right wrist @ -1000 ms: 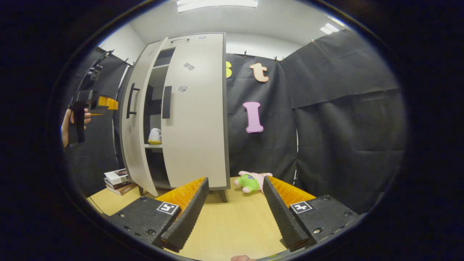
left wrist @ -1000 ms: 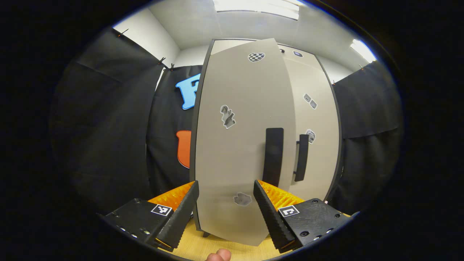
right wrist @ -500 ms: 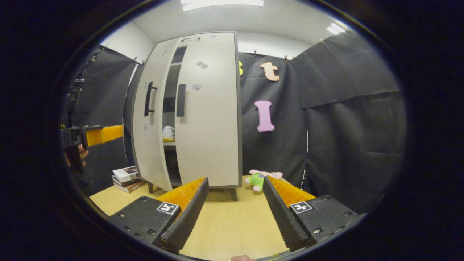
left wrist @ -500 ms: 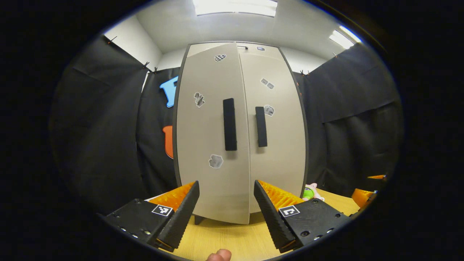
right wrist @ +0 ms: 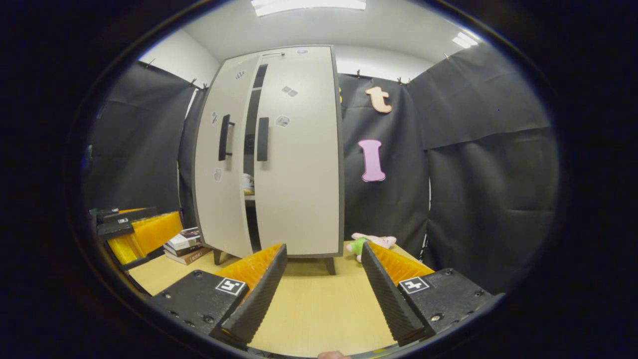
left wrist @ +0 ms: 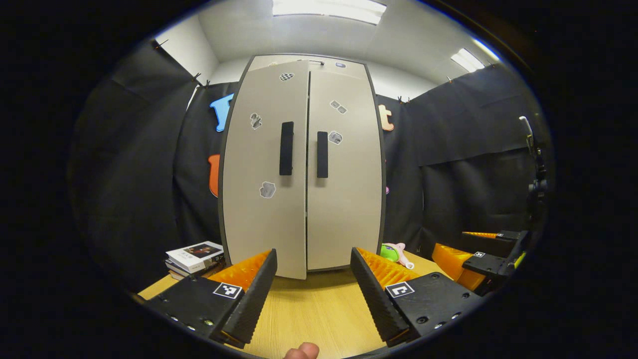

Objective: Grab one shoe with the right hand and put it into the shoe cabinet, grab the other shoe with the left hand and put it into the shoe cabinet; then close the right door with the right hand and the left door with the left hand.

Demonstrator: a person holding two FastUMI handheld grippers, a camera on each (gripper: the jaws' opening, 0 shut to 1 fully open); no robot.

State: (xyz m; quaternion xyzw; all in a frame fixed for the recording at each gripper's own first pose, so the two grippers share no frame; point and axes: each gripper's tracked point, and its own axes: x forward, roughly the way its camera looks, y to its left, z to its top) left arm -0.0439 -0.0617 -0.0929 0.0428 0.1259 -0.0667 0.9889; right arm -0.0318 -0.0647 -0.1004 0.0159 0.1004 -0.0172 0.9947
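Note:
The beige shoe cabinet (left wrist: 344, 199) stands on the wooden table, straight ahead in the left gripper view. Its right door (right wrist: 299, 164) is flat against the cabinet. Its left door (left wrist: 264, 169) stands ajar by a narrow gap. Through that gap in the right gripper view a white shoe (right wrist: 247, 182) sits on a shelf. My left gripper (left wrist: 313, 252) is open, holds nothing and is back from the doors. My right gripper (right wrist: 323, 247) is open too, over the table in front of the cabinet's right side. Each gripper also appears at the edge of the other's view, left gripper (right wrist: 134, 232) and right gripper (left wrist: 478, 249).
A stack of books (left wrist: 194, 254) lies on the table left of the cabinet. A green and pink plush toy (right wrist: 371, 243) lies at the cabinet's right foot. Black handles (left wrist: 286, 148) sit on both doors. Black cloth walls close in the booth.
The left door has swung from half open to nearly shut. My left gripper has drawn back and lower, away from the door. The right gripper has barely moved.

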